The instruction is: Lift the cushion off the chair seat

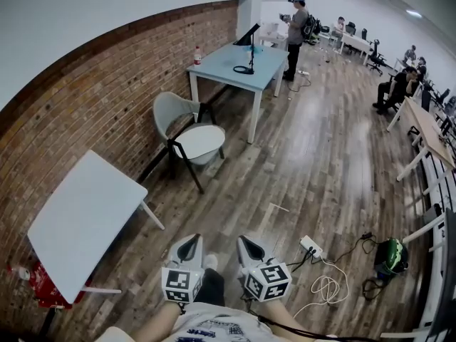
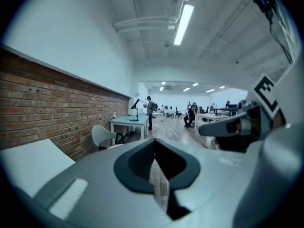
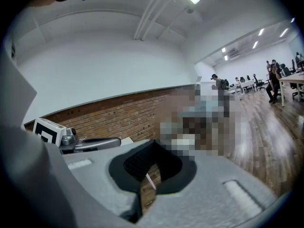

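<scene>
Wood-plank floor [image 1: 313, 155] of an open office, bounded on one side by a brick wall [image 1: 107, 91], as seen from the head view. Against that wall a white chair [image 1: 174, 112] stands on the floor just off the near corner of a blue desk [image 1: 235, 63], with a white desk [image 1: 85, 212] nearer the wearer. The cushion [image 1: 201, 141], a pale round pad, lies flat on the chair seat, untouched. The left gripper [image 1: 190, 244] and right gripper [image 1: 246, 244] are held side by side at the lower edge of the view, well apart from the chair. Each has its jaws fully together with nothing between them, as both gripper views confirm. Carrying them closed, low and pointed roughly toward the chair is judged to suit an approach on foot. The lift itself is not yet begun, and the jaws must part before the cushion's rim can be taken. Several details are unavailable: the cushion's thickness and any fastening to the seat are too small to tell; the left gripper view shows the chair back but its seat is mostly hidden behind the gripper body; the right gripper view carries a mosaic patch where the chair would lie; the wearer's hands are cut off at the bottom edge
</scene>
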`<control>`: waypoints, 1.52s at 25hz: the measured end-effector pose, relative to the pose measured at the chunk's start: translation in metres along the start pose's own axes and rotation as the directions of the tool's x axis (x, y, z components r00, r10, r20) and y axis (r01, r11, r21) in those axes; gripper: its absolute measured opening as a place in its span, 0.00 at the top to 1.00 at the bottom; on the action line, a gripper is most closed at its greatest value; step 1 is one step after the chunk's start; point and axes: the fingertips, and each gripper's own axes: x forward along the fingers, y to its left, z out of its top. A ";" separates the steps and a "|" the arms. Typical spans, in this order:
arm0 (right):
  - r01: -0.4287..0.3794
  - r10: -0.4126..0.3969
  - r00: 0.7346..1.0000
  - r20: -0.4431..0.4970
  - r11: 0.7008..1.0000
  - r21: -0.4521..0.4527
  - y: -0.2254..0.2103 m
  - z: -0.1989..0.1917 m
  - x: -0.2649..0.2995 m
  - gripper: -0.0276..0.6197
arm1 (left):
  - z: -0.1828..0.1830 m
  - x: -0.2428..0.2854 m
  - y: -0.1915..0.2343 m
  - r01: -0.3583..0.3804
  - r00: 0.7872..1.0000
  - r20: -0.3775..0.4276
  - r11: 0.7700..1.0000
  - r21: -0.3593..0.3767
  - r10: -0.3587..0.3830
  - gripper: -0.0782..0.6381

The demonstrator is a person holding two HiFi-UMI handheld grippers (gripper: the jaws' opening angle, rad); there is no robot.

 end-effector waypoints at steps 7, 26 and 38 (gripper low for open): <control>-0.001 0.001 0.999 -0.043 1.000 0.003 -0.032 0.022 0.087 0.96 | 0.008 0.079 0.052 0.009 1.000 -0.023 1.000 -0.022 -0.010 0.90; -0.027 0.026 0.998 -0.058 1.000 -0.016 -0.087 0.114 0.350 0.96 | 0.061 0.277 0.247 -0.038 0.999 -0.010 0.998 -0.043 0.037 0.90; -0.088 0.088 0.992 -0.091 0.996 0.001 -0.148 0.133 0.456 0.96 | 0.060 0.374 0.300 -0.109 0.993 -0.039 0.992 -0.055 0.107 0.90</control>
